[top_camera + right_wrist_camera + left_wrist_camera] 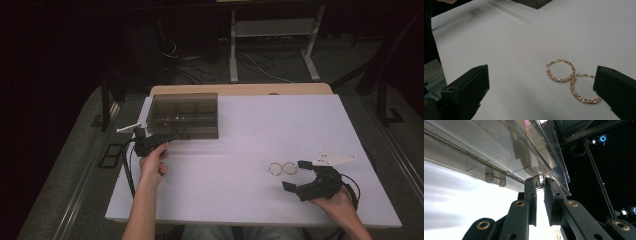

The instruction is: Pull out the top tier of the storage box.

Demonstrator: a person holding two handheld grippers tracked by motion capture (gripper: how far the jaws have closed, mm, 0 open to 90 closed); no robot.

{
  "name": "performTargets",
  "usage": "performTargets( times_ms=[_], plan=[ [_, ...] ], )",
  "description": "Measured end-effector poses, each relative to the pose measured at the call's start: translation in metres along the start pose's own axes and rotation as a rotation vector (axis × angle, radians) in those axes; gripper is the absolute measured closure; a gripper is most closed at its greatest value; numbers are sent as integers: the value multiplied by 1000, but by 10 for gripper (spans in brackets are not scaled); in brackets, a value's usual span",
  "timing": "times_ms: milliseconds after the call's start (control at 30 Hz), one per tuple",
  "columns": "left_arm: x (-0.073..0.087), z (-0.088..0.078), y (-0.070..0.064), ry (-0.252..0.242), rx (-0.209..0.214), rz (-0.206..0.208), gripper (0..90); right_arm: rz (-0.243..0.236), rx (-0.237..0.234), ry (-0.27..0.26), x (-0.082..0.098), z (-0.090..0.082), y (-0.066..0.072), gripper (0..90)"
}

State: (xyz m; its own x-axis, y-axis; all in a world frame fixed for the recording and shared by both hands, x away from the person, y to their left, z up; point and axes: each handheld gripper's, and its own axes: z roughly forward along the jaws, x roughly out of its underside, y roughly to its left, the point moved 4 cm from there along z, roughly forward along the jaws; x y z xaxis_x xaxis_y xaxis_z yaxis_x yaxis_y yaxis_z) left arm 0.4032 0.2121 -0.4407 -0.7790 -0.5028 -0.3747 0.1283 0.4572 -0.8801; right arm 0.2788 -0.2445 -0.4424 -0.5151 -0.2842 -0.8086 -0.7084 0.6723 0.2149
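High view: left gripper (172, 134) pinches the small latch (539, 181) of the smoky compartment box (185, 115) at 11 o'clock — lid not yet up. Right gripper (300, 175), jaws wide and empty, waits just beside two gold hoop earrings (282, 168) at 4 o'clock — both still to be boxed.

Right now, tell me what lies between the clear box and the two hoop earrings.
Nothing: in the high view the white table runs bare from the clear box to the hoop earrings. The right gripper view shows the same bare stretch.
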Motion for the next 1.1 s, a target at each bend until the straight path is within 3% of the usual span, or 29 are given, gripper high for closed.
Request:
performTargets(
  times_ms=[100,300,400,633,800,1100],
  plan=[
    [0,0,-1,4,-2,0,785,-2,3,-3,0,0,0,0],
    [3,-2,-2,37,-32,47,754,-1,3,-4,0,0,0,0],
    [5,-5,-1,55,-77,90,744,-1,6,-4,0,0,0,0],
    [7,-12,-4,88,-122,161,682,-3,7,-11,-1,-1,0,0],
    [8,-20,-15,105,-128,248,601,-3,8,-11,-1,-1,0,0],
    [5,-26,-36,163,-128,343,440,-2,7,-11,-1,0,0,0]
  ],
)
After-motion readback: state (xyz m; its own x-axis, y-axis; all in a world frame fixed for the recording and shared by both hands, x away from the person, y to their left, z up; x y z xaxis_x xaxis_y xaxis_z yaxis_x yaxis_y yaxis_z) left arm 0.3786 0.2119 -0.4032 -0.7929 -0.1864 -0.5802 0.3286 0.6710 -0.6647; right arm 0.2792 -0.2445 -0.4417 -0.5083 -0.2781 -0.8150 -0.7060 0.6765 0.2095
